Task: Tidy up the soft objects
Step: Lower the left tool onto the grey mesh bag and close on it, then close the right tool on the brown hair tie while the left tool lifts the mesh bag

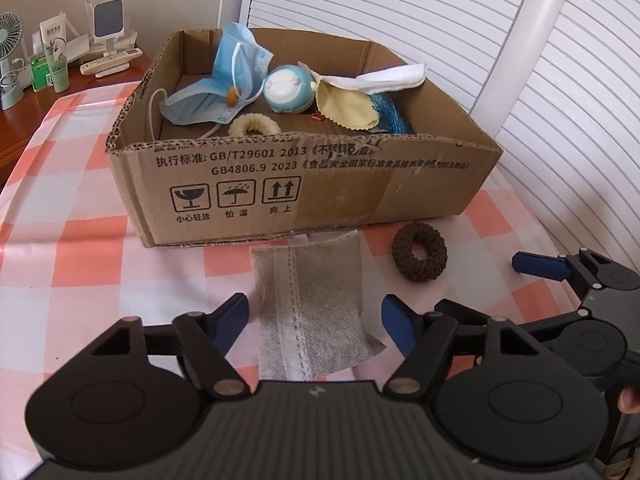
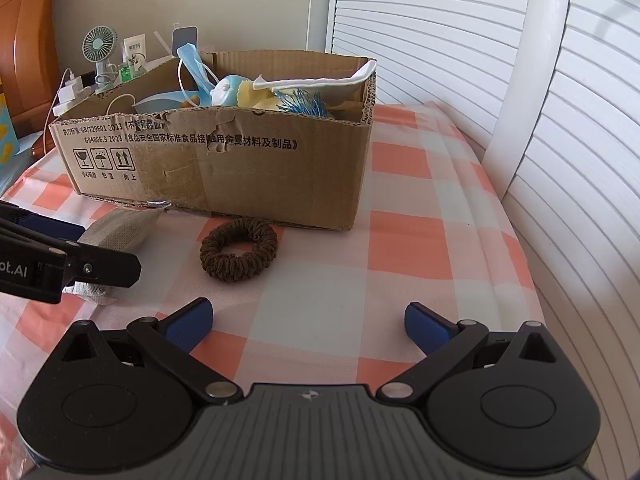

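Two soft things lie outside the cardboard box (image 1: 248,184) on the bench (image 1: 80,264), which is covered by a cloth of coral-pink and white checks. White louvred doors (image 1: 400,4) close off the room behind and to the right, with a white curved bar (image 1: 528,28) standing before them. At far left a wooden surface carries a small green fan (image 2: 100,46), bottles and a remote.

Between the blue pads of the left hand-held gripper (image 1: 315,320), whose jaws stand wide apart, lies a grey mesh sachet (image 1: 312,300): a flat, puffy pouch with a stitched seam down its middle, its far end touching the foot of the box. Neither pad touches it. Just right of it, near the box front, rests a dark brown scrunchie (image 2: 239,249), a ruffled knitted ring lying flat.

Further right the right hand-held gripper (image 2: 309,326) hovers low over the cloth, jaws spread and holding nothing, the scrunchie ahead of its left pad.

Inside the box sit crumpled blue face masks (image 1: 236,76), a round blue-and-white plush toy (image 1: 289,90), a yellow cleaning cloth (image 1: 346,106), a white cloth (image 1: 390,80) draped over the far right rim, a blue tassel-like bundle (image 2: 306,102) and a cream scrunchie (image 1: 254,125).
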`<action>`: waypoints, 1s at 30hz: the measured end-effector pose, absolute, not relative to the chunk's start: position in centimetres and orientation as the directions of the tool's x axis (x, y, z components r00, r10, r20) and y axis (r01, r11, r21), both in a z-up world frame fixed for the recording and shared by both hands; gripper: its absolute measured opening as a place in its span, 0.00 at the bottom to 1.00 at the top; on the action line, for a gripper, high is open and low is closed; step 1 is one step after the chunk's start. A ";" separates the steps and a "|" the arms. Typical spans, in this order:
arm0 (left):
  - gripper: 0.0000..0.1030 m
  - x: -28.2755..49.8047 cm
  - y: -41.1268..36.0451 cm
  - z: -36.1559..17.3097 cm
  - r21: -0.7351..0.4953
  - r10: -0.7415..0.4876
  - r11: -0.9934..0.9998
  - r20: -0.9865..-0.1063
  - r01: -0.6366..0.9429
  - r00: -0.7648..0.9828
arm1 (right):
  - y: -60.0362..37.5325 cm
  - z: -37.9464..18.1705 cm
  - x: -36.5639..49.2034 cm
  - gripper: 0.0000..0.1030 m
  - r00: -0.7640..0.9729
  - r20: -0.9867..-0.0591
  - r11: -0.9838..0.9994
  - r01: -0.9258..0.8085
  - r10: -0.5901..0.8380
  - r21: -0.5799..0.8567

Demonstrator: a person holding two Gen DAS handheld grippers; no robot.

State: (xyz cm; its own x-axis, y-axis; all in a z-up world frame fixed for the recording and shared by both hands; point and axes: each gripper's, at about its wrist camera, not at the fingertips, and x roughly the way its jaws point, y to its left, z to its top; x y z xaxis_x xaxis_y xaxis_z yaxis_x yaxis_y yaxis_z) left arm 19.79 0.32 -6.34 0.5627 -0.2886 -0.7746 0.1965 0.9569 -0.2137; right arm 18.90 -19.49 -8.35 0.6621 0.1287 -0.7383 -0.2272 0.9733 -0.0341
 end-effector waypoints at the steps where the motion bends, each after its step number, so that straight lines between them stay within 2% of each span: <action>1: 0.59 19.7 0.3 -6.3 -0.216 -0.290 0.956 -0.772 0.196 0.566 | -19.5 -8.3 18.9 1.00 0.662 -0.738 0.973 -0.226 0.128 -0.034; 4: 0.48 19.4 0.2 -6.3 -0.213 -0.290 0.957 -0.763 0.198 0.578 | -19.4 -8.3 18.9 1.00 0.662 -0.739 0.974 -0.224 0.125 -0.036; 8: 0.42 19.2 0.5 -6.3 -0.192 -0.283 0.958 -0.759 0.214 0.586 | -19.2 -8.2 18.9 1.00 0.657 -0.742 0.971 -0.235 0.131 -0.037; 16: 0.41 18.6 3.1 -6.0 -0.156 -0.210 0.978 -0.769 0.141 0.604 | -17.0 -8.3 19.3 1.00 0.638 -0.742 0.943 -0.331 0.205 -0.025; 28: 0.41 18.4 4.0 -6.2 -0.170 -0.210 0.978 -0.771 0.124 0.601 | -14.3 -8.4 22.2 1.00 0.610 -0.737 0.898 -0.439 0.292 -0.008; 29: 0.41 18.3 4.0 -6.2 -0.171 -0.211 0.978 -0.771 0.123 0.601 | -14.3 -8.3 22.2 0.98 0.613 -0.734 0.899 -0.439 0.292 -0.009; 30: 0.41 18.3 4.0 -6.2 -0.172 -0.212 0.977 -0.770 0.123 0.601 | -14.4 -8.2 22.1 0.92 0.621 -0.728 0.900 -0.435 0.290 -0.012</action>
State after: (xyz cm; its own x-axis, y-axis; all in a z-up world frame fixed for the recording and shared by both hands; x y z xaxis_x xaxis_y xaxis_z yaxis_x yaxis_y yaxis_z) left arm 18.34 4.02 -6.24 0.6014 -0.2116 -0.7704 0.1234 0.9773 -0.1721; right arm 22.07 -14.42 -8.24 0.6207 0.2902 -0.7283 -0.4348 0.9005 -0.0117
